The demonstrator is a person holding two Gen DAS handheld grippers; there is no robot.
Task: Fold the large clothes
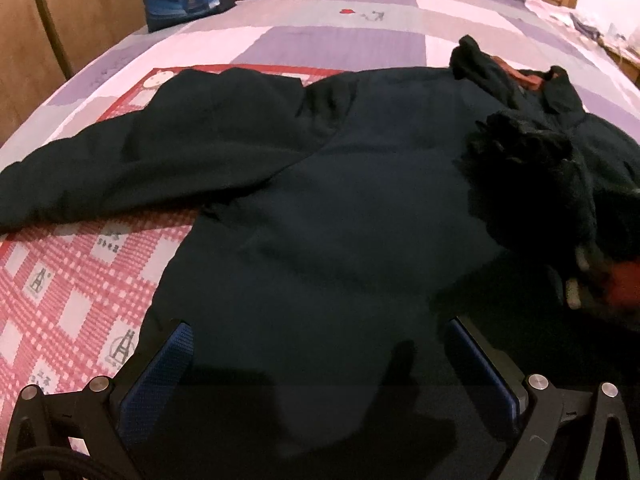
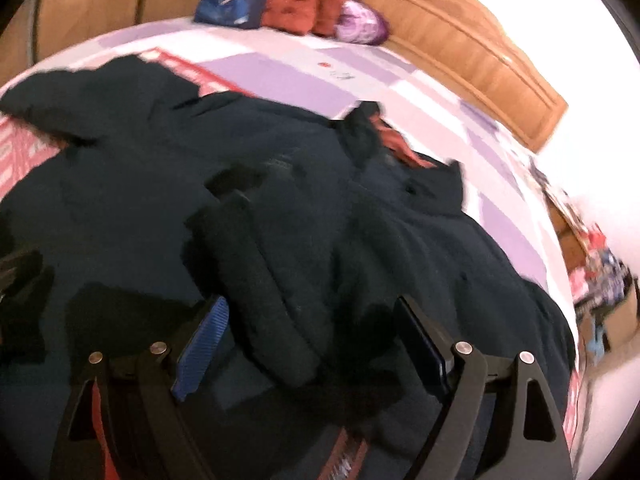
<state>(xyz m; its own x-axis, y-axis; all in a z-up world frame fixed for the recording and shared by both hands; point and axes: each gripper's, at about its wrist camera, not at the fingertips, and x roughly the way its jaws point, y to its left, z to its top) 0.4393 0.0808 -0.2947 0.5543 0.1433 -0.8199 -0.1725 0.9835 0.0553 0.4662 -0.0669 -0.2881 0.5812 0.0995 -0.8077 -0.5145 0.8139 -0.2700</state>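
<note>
While a dark jacket point(image 1: 320, 184) is spread across the bed point(image 1: 340, 40), both tools — left tool point(image 1: 320, 360), right tool point(image 2: 312, 344) — are held spread, pinching nothing.

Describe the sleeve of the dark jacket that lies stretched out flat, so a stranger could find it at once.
Start from the bed with the lilac patchwork cover, where a dark navy jacket lies spread. From the jacket's body, follow the long sleeve that reaches out over the red-and-white checked cloth. Unlike the other sleeve, which is folded across the jacket's body, this one lies straight on the bedding.
</note>
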